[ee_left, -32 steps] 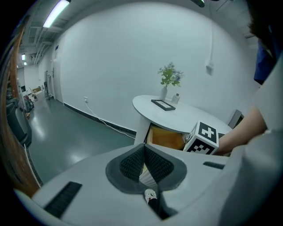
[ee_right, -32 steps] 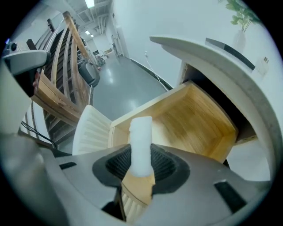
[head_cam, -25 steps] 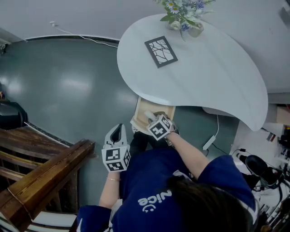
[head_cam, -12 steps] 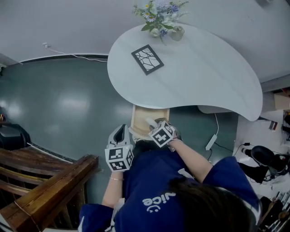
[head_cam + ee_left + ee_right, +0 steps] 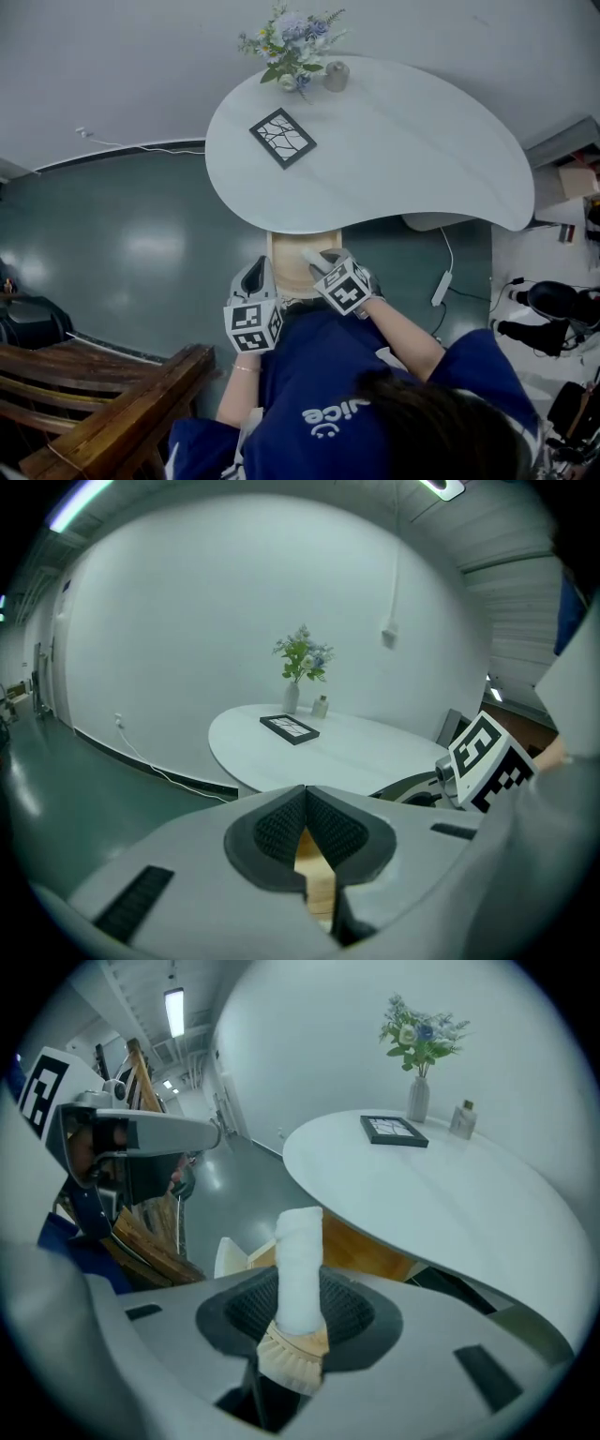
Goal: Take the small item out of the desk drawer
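A small brush with a white handle and pale bristles stands between the jaws of my right gripper, which is shut on it. In the head view that right gripper hovers over the open wooden drawer under the white table, with the brush sticking out toward the table. My left gripper is beside it at the drawer's left front corner. Its jaws meet at the tips with nothing between them, and the drawer wood shows behind.
On the table stand a dark picture frame, a vase of flowers and a small bottle. Wooden furniture fills the lower left. A white cable and plug lie on the floor right of the drawer.
My right gripper has lifted with the brush and sits higher over the drawer. My left gripper has come closer to the drawer's front edge. The head view has shifted.
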The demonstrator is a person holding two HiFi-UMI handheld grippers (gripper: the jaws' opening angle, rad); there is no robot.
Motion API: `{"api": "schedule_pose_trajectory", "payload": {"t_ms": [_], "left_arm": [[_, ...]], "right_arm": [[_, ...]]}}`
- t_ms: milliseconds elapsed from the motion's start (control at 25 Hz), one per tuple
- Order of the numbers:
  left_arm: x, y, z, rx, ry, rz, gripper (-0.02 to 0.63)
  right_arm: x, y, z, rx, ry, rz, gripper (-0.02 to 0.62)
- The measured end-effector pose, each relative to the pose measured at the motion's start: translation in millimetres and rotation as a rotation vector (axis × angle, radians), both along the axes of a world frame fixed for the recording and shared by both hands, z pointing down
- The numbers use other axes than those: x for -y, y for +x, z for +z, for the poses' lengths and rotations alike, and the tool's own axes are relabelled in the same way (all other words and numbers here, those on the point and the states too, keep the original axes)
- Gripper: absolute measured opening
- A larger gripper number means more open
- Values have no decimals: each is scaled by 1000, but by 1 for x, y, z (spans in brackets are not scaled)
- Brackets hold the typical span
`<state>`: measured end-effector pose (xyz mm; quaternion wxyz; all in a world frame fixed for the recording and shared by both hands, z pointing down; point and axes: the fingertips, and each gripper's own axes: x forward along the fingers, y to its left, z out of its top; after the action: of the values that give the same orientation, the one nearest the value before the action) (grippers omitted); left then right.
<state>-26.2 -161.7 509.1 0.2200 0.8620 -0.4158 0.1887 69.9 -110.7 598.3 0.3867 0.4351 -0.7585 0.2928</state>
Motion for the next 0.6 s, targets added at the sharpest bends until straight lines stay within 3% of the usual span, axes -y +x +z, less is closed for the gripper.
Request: {"api": "schedule_pose_trajectory", "payload": {"t_ms": [600], "left_arm": [[19,29,-30,-49,55,45,5]], "right_arm": [[19,46,-54,78,160,240,137]]}}
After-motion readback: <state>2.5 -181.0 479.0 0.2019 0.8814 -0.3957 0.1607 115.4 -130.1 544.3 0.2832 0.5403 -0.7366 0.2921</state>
